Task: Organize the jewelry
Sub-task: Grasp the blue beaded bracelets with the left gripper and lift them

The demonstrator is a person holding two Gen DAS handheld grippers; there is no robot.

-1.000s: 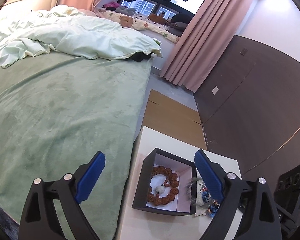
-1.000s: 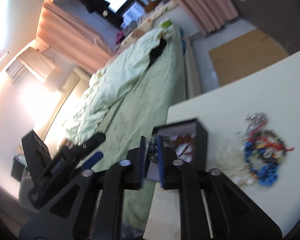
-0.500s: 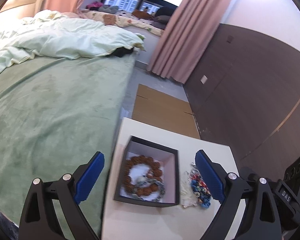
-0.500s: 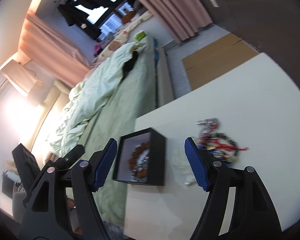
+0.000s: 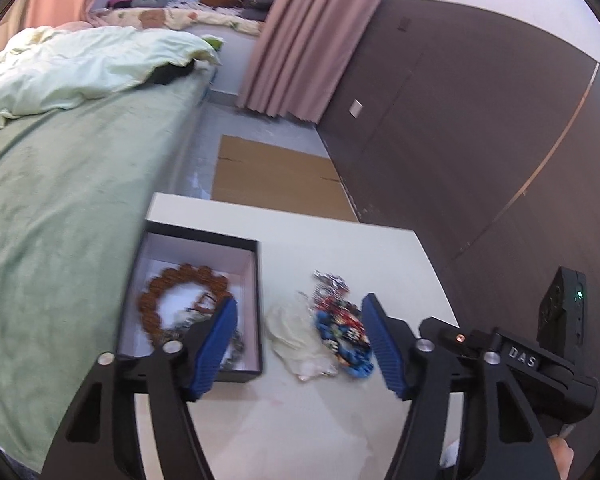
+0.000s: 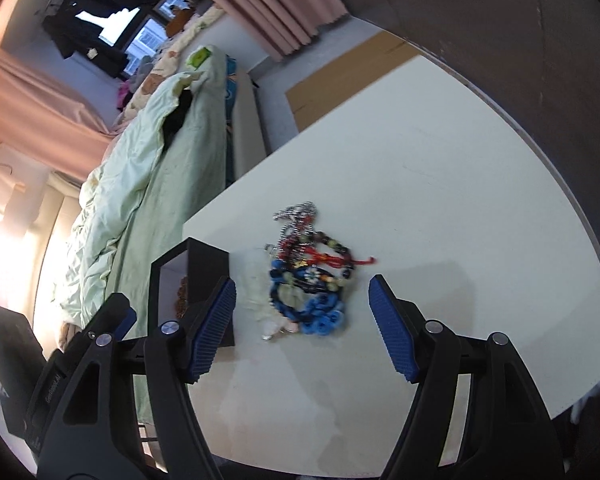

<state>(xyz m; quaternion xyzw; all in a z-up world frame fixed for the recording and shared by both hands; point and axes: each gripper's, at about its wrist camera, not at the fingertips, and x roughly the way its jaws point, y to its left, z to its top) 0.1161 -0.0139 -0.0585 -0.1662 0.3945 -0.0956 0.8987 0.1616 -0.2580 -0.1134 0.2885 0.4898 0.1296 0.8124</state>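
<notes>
Left claw (image 5: 298, 346) narrowed, closing empty, "DAS" label (image 5: 522, 356)

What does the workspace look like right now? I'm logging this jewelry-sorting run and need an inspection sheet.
Surface: white table, bare apart from the items below.
Job's things: black box, open, holding a brown bead bracelet and a darker piece; bracelet pile lies loose on the table beside the box.
Clutter: pale crumpled bag between box and pile.
Grippers: left gripper closing, nothing between its fingers; right gripper closing above the pile, not touching it.
Cables: nothing seen.
Surroundings: bed with green cover alongside the table, cardboard on the floor, pink curtain, dark wall panels.
</notes>
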